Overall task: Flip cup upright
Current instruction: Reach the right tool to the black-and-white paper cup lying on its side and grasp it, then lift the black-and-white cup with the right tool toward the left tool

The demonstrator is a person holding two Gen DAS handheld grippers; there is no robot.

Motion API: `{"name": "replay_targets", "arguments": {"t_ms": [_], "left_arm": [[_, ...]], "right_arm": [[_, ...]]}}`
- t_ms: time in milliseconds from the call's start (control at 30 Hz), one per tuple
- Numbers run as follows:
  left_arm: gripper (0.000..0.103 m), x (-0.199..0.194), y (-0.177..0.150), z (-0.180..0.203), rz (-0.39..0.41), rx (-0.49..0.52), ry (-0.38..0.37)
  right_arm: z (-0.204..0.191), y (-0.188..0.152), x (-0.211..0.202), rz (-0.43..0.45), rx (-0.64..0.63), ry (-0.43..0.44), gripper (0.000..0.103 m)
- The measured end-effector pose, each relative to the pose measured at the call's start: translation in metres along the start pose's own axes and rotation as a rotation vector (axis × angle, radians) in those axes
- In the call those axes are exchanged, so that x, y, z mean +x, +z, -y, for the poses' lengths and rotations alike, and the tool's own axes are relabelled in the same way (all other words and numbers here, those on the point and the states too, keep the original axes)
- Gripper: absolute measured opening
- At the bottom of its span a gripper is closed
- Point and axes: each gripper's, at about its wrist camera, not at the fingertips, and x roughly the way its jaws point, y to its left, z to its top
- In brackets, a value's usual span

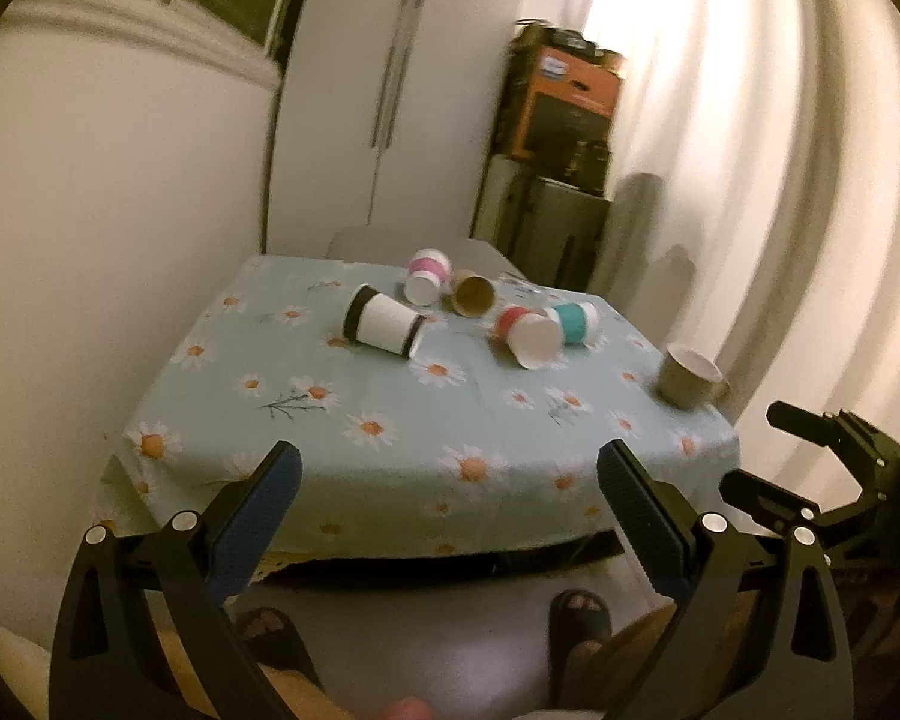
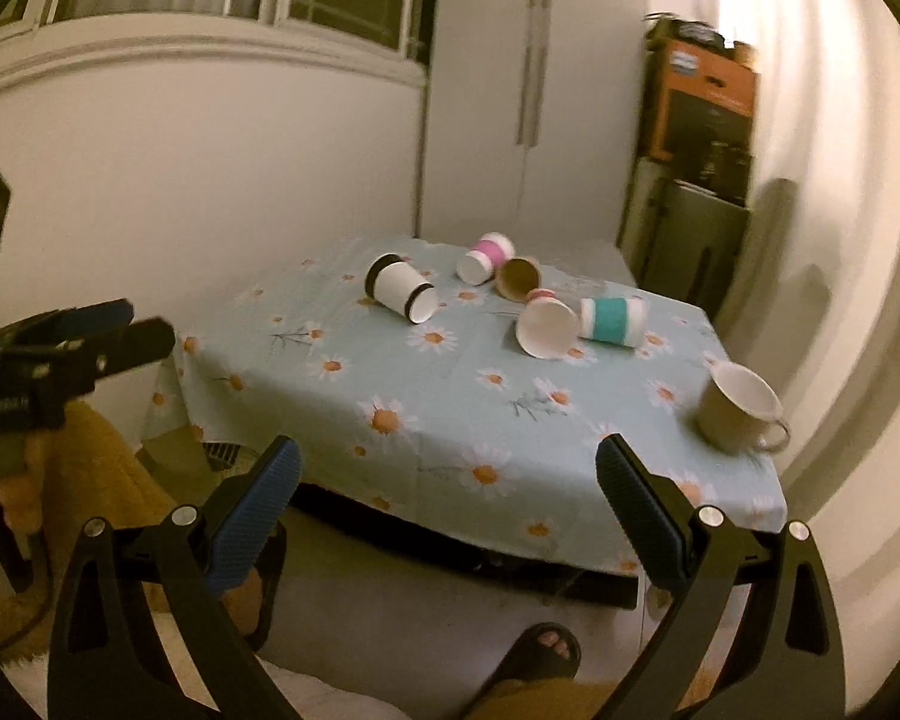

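Both tongs are spread wide and hold nothing: my left tongs (image 1: 449, 468) and my right tongs (image 2: 448, 465) hang short of the table's (image 1: 390, 480) near edge, well apart from every cup. From the left view the right tongs show at the far right, also spread. Landmark is the black-banded cup (image 1: 383, 321), lying on its side on the daisy tablecloth (image 2: 450, 420), mouth toward me. Behind it and to the right lies the pink-banded cup (image 1: 426, 276) on its side, touching or just beside a brown cup (image 1: 473, 293), also tipped. Further right of the black-banded cup lie a red-banded cup (image 1: 525, 333) and a teal-banded cup (image 1: 576, 321), both on their sides, next to each other. Well to the right, near the table's corner, a beige mug (image 2: 741, 417) stands upright. My sandaled feet (image 1: 579, 615) show below the table edge.
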Motion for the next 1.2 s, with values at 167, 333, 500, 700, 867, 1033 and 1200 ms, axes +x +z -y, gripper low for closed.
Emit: {"name": "replay_targets", "arguments": {"t_ms": [167,333,500,700,867,1033,1200], "left_arm": [[0.096,0.04,0.034,-0.033,-0.069,-0.092,-0.001],[0.096,0.076,0.062,-0.061,-0.119,-0.185,-0.021],[0.096,0.11,0.079,-0.084,-0.169,-0.257,0.05],[0.096,0.148,0.081,-0.127,-0.249,-0.442,0.108],[0.096,0.161,0.076,-0.156,-0.245,-0.549,0.073],[0.096,0.171,0.063,-0.177,-0.269,-0.645,0.042],[0.096,0.181,0.063,-0.18,-0.308,-0.656,0.018]], "right_arm": [[0.004,0.043,0.045,-0.071,-0.117,0.03,0.098],[0.002,0.08,0.097,-0.147,-0.197,0.096,0.098],[-0.005,0.123,0.166,-0.29,-0.222,0.254,0.098],[-0.03,0.159,0.261,-0.484,-0.358,0.338,0.098],[-0.046,0.177,0.323,-0.577,-0.443,0.367,0.096],[-0.052,0.185,0.376,-0.707,-0.461,0.42,0.083],[-0.059,0.187,0.409,-0.784,-0.512,0.418,0.083]]}}
